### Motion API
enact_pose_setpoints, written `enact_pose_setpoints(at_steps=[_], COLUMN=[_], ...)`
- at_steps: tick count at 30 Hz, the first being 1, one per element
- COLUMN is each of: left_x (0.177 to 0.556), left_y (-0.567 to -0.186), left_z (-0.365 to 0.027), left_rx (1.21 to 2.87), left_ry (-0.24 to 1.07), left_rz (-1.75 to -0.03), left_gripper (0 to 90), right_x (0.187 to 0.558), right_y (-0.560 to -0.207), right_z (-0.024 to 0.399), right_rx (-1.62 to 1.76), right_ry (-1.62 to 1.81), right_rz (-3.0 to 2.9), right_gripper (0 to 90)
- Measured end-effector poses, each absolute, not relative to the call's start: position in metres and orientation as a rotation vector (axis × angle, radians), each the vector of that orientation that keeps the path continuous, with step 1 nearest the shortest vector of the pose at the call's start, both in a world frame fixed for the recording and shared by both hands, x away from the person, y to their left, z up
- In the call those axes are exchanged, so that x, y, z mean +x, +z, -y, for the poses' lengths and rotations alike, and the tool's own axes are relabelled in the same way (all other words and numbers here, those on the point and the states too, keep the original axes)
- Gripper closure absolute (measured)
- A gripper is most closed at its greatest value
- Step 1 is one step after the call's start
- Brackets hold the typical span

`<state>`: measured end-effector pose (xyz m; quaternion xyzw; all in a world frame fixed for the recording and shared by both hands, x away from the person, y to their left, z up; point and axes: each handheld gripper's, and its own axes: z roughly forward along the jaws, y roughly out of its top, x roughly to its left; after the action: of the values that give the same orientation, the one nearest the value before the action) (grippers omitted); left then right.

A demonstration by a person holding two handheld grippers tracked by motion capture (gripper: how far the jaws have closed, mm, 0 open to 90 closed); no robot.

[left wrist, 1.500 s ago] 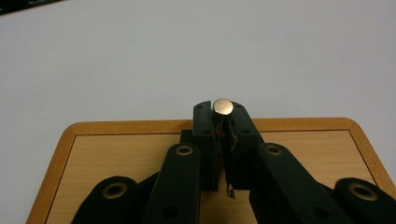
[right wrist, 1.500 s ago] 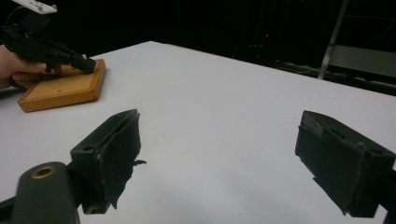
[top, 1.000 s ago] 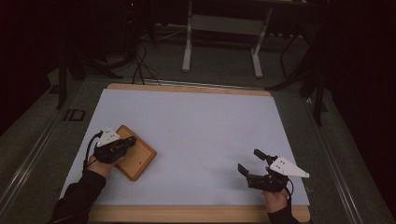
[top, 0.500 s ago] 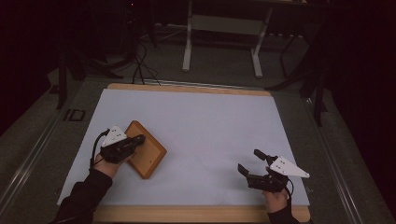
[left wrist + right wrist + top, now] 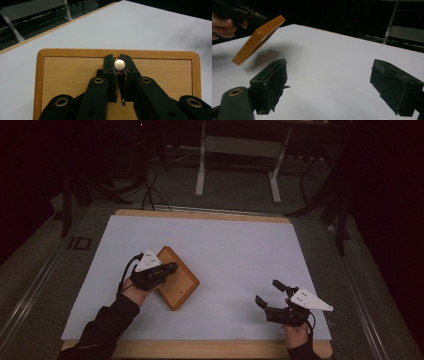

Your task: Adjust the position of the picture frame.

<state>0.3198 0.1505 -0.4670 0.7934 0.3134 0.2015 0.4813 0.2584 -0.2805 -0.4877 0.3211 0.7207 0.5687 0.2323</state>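
Observation:
A flat wooden board point(image 5: 181, 284) with a raised rim hangs tilted above the white table cover point(image 5: 225, 250) at the left. My left gripper point(image 5: 172, 268) is shut on a small white knob point(image 5: 119, 64) that sits in the middle of the board's panel point(image 5: 75, 72). From the right gripper view the board point(image 5: 258, 37) is clear of the surface, with its shadow below, and a hand point(image 5: 223, 25) holds the left gripper behind it. My right gripper point(image 5: 267, 292) rests low near the front right of the table, jaws wide open and nothing between its pads point(image 5: 273, 80).
The white cover lies on a wood-edged table point(image 5: 200, 349). Beyond the far edge stand a metal frame's legs point(image 5: 202, 175) and cables point(image 5: 147, 190) on a dark floor. A dark post point(image 5: 342, 227) stands off the right side.
The left gripper has carried the board to the right and away from the front edge, lifting and turning it. The right gripper has stayed in place, open.

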Motion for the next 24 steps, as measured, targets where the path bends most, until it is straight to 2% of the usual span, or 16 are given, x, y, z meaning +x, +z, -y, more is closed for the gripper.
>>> enact_pose_setpoints(at_steps=[24], left_x=[0.351], left_y=[-0.470], left_z=[-0.057], left_rx=[2.026], left_ry=[0.398], left_rz=[-0.658], left_gripper=[84.7], right_x=[0.257], right_y=[-0.486], right_z=[0.284], right_rx=[0.878], right_ry=[1.590], right_rz=[-1.970], right_gripper=[13.8])
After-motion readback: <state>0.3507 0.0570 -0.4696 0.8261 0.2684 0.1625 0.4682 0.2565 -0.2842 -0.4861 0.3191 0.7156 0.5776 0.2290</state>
